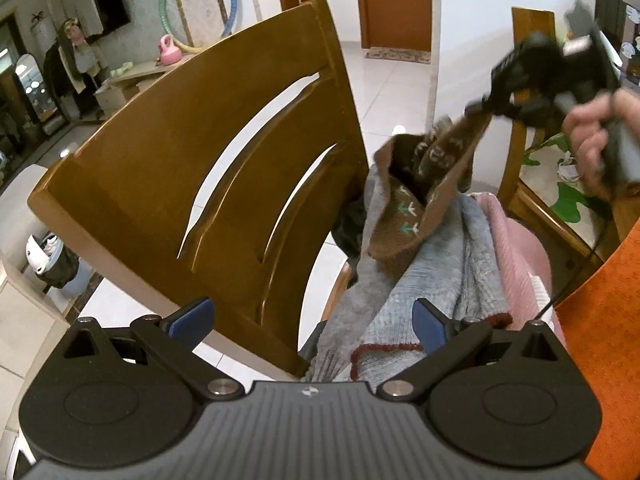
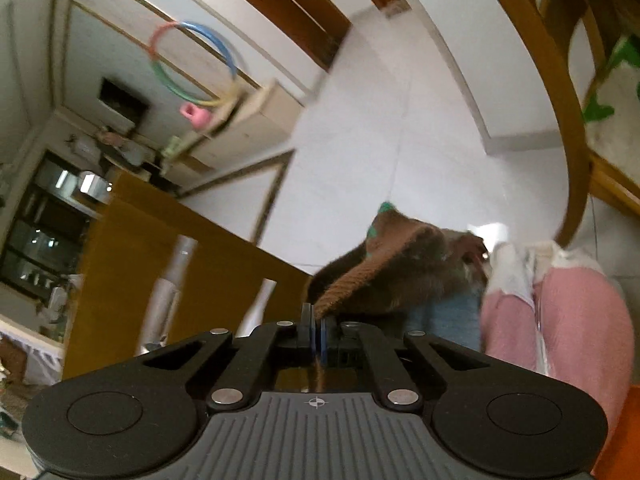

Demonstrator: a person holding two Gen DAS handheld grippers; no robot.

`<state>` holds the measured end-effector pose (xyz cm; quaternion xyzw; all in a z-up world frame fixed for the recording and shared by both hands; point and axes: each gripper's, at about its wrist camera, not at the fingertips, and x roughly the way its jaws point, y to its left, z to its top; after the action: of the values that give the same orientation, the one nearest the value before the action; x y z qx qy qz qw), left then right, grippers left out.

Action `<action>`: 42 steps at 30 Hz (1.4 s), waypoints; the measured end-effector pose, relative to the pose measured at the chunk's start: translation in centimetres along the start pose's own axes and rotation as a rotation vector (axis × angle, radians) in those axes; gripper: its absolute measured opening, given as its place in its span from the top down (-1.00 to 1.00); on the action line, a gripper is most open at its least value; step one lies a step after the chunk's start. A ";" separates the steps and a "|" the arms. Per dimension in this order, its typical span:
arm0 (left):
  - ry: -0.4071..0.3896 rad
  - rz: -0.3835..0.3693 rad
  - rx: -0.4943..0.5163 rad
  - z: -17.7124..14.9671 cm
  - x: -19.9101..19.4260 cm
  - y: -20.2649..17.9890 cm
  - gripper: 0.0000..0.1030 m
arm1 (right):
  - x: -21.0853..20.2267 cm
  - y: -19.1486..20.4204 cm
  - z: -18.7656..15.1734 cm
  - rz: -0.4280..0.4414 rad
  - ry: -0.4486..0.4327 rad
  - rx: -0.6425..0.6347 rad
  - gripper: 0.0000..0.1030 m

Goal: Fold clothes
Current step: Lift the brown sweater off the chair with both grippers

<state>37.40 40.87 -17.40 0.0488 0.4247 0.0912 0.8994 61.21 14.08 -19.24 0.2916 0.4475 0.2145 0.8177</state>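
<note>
A brown knitted garment point(image 1: 424, 196) with a white and green pattern hangs in the air above a pile of clothes on a chair seat. My right gripper point(image 2: 316, 334) is shut on its ribbed brown edge point(image 2: 352, 288); it also shows in the left wrist view point(image 1: 480, 110), lifting the garment at the upper right. The pile holds a grey-blue knit point(image 1: 432, 280) with a dark red trim and a pink garment point(image 1: 516, 240). My left gripper point(image 1: 316, 322) is open and empty, low, just in front of the pile.
A wooden chair back point(image 1: 200, 184) with curved slots stands close on the left. An orange surface point(image 1: 600, 340) lies at the right. A second wooden chair point(image 1: 528, 80) and a glass table with a green plant point(image 1: 560, 196) are behind the pile. White tiled floor point(image 1: 392, 92) lies beyond.
</note>
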 end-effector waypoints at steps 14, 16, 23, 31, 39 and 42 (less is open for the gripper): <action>-0.058 -0.102 0.073 2.1 -2.8 -3.1 -1.00 | -14.2 8.6 -0.1 0.148 -0.100 -0.105 0.92; -0.071 -0.116 0.088 2.5 -3.5 -3.7 -1.00 | -16.1 9.8 0.3 0.170 -0.121 -0.109 0.92; -0.119 -0.179 0.119 4.0 -5.7 -6.3 -1.00 | -24.2 13.4 0.7 0.234 -0.189 -0.181 0.92; -0.187 -0.292 0.139 6.3 -9.3 -9.8 -1.00 | -35.8 16.6 0.9 0.314 -0.268 -0.249 0.92; -0.280 -0.461 0.138 8.1 -17.5 -14.3 -0.67 | -48.1 16.9 -1.7 0.290 -0.355 -0.291 0.92; -0.260 -0.560 0.202 8.0 -21.3 -16.4 -0.16 | -52.5 16.0 -3.3 0.250 -0.382 -0.292 0.92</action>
<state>32.33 20.37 1.01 0.0301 0.3100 -0.2092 0.9269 30.31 -5.30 21.90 0.2587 0.2098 0.3170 0.8880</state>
